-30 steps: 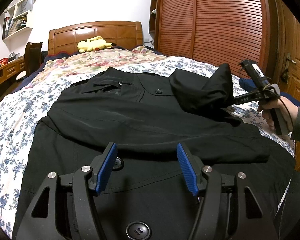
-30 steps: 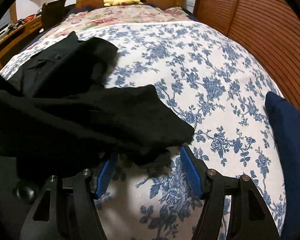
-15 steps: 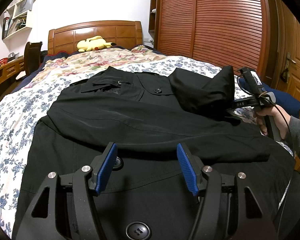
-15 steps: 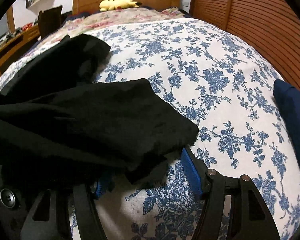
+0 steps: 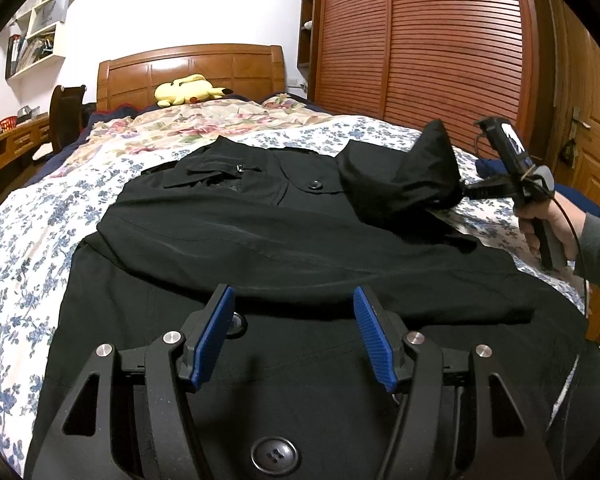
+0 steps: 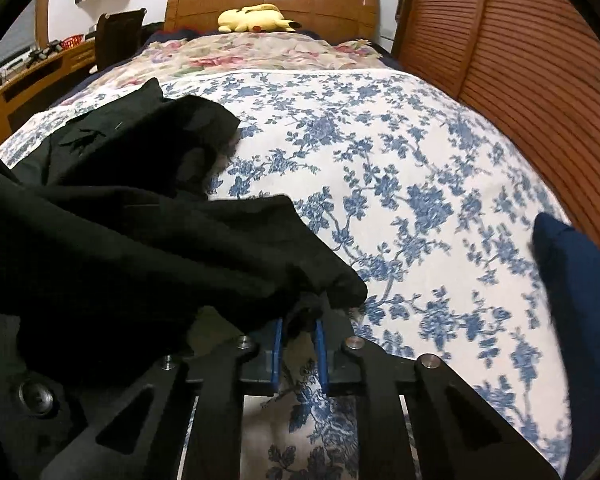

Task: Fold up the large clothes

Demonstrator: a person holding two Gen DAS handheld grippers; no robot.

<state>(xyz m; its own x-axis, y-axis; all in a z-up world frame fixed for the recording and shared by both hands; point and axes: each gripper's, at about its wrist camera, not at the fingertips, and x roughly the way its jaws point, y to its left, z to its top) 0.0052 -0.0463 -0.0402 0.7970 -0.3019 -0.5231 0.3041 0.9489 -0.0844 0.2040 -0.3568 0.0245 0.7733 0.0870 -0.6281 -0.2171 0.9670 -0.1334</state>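
Observation:
A large black coat (image 5: 284, 248) lies on the bed with one sleeve folded across its body. My left gripper (image 5: 294, 322) is open and empty, hovering just above the coat's front near a button (image 5: 275, 454). My right gripper (image 6: 299, 334) is shut on the edge of the coat's right sleeve (image 6: 204, 248) and holds it lifted off the bedspread. In the left wrist view the right gripper (image 5: 466, 191) shows at the right with the sleeve (image 5: 412, 176) raised in a peak.
The bed has a blue floral bedspread (image 6: 400, 184) and a wooden headboard (image 5: 188, 68) with a yellow plush toy (image 5: 188, 90). A louvred wooden wardrobe (image 5: 428, 48) runs along the right. A dark blue cushion (image 6: 580, 280) lies at the bed's right edge. A desk (image 5: 4, 148) stands left.
My right gripper has closed on the sleeve edge and lifted it a little. The left gripper has stayed open in place above the coat.

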